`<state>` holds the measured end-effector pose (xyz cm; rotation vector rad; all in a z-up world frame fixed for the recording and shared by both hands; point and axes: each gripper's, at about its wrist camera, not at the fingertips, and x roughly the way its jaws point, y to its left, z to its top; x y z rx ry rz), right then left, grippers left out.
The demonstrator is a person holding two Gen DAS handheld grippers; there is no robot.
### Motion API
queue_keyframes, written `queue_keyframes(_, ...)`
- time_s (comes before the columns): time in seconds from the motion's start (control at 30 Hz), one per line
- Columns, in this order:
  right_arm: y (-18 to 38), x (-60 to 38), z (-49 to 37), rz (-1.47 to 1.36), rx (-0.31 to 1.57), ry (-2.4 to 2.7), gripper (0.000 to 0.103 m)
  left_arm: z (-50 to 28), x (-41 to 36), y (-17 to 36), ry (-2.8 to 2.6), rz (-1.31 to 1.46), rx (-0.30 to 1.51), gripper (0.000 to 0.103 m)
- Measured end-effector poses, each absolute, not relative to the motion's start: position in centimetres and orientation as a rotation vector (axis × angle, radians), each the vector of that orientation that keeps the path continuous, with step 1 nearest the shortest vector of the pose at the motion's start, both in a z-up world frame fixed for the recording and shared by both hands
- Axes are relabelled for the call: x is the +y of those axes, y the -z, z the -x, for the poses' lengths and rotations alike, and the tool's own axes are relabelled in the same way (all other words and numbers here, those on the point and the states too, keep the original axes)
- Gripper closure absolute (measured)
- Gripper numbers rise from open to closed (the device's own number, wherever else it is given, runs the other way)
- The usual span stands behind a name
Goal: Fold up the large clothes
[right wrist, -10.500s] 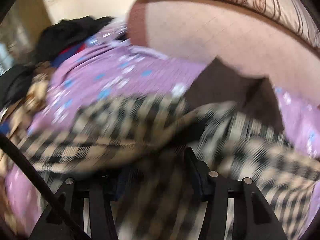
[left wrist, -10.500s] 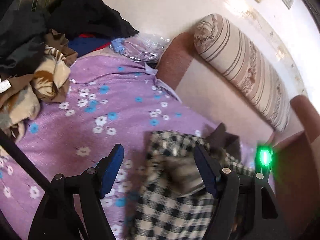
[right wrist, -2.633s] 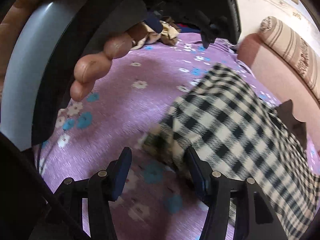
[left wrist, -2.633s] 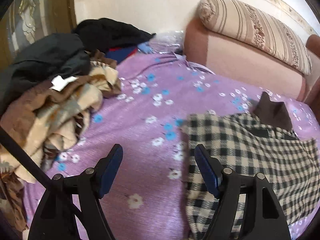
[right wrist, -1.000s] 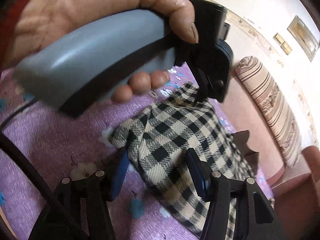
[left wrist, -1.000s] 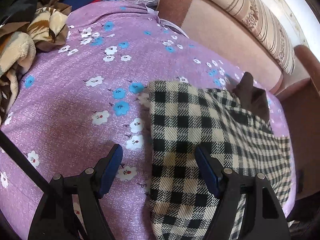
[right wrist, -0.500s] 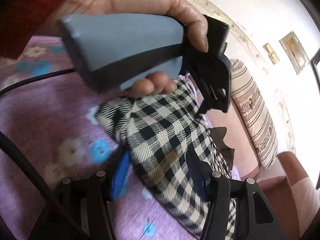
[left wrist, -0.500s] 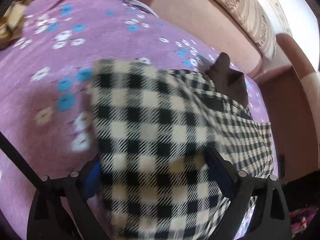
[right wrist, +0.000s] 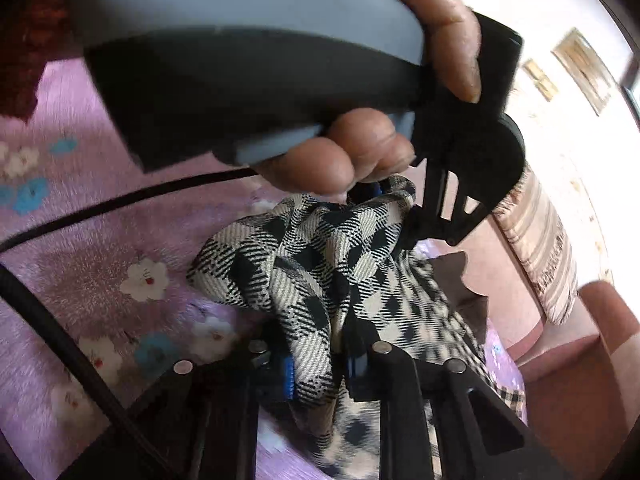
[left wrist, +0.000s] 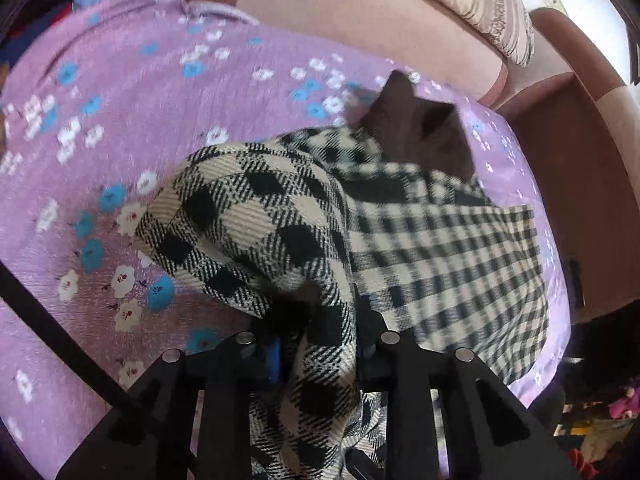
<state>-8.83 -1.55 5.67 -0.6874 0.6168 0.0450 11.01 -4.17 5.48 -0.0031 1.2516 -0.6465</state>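
A black-and-cream checked shirt with a dark brown collar lies on the purple flowered bedspread. My left gripper is shut on the shirt's near edge and lifts a fold of it. In the right wrist view my right gripper is shut on the same checked shirt, close beside the left gripper's body and the hand that holds it. The rest of the shirt trails toward the sofa back.
A pink-brown sofa back with a striped bolster runs along the far side. A brown armrest stands at the right. A black cable crosses the bedspread.
Both grippers have closed on the shirt's near edge and raised it, so the cloth now bunches between the fingers. Half a second ago both stood open around the flat shirt.
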Motion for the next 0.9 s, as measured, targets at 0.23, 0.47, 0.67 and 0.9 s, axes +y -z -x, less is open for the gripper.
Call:
queue_keyframes(0.23, -10.6, -8.2, 11.9, 0.485, 0.523, 0.061, 0.087, -8.1, -12.3, -11.1, 0.712, -0.134, 1.186, 0.080)
queue_keyframes(0.47, -12.0, -18.5, 15.7, 0.223, 0.563, 0.210, 0.087, -4.2, -26.3, -11.0, 0.802, -0.349, 1.182, 0.080)
queue_keyframes(0.67, -9.0, -26.7, 17.3, -0.089, 0.744, 0.235, 0.076, -2.7, -32.4, -8.0, 0.802, -0.351, 1.247, 0.059)
queue_keyframes(0.9, -8.0, -33.6, 21.1, -0.548, 0.800, 0.131, 0.056, -0.8, -28.9, -13.4, 0.900, -0.152, 1.133, 0.035)
